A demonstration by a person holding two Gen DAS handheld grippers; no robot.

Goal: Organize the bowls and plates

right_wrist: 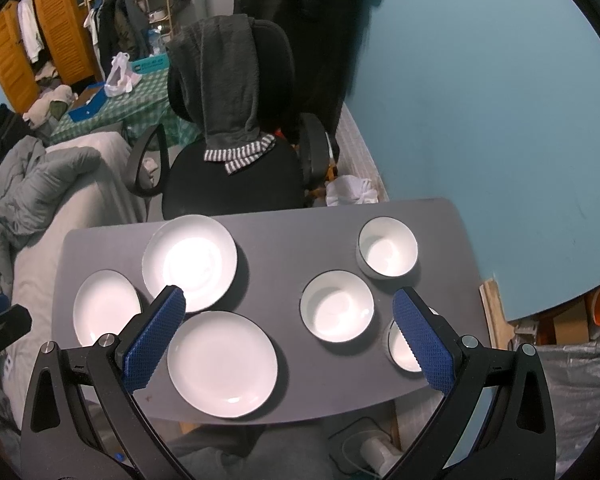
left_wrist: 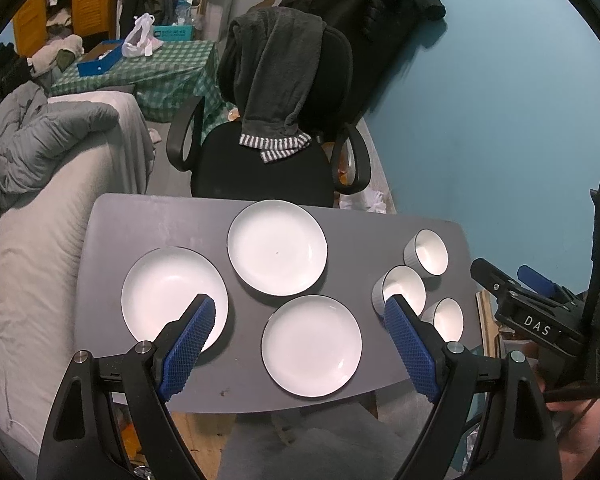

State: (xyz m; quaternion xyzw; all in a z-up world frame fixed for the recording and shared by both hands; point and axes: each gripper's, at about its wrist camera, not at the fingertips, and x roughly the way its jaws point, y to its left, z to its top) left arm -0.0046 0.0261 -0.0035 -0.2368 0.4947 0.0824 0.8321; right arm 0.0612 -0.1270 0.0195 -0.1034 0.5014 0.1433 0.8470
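Observation:
Three white plates lie apart on the grey table (left_wrist: 360, 236): a left plate (left_wrist: 168, 292), a far plate (left_wrist: 277, 247) and a near plate (left_wrist: 311, 345). Three white bowls stand at the right: far bowl (left_wrist: 428, 252), middle bowl (left_wrist: 404, 290), near bowl (left_wrist: 448, 318). My left gripper (left_wrist: 300, 306) hovers open above the near edge, empty. In the right wrist view the same plates (right_wrist: 107, 307) (right_wrist: 190, 262) (right_wrist: 222, 364) and bowls (right_wrist: 388, 252) (right_wrist: 337, 306) (right_wrist: 402, 346) show. My right gripper (right_wrist: 290, 300) is open and empty above the table's front; its right finger hides part of the near bowl.
A black office chair (left_wrist: 260, 160) with a dark garment draped over it stands behind the table. A grey bed (left_wrist: 40, 200) lies along the left. A blue wall (left_wrist: 500, 120) runs along the right. The other gripper's body (left_wrist: 540, 320) shows at the right edge.

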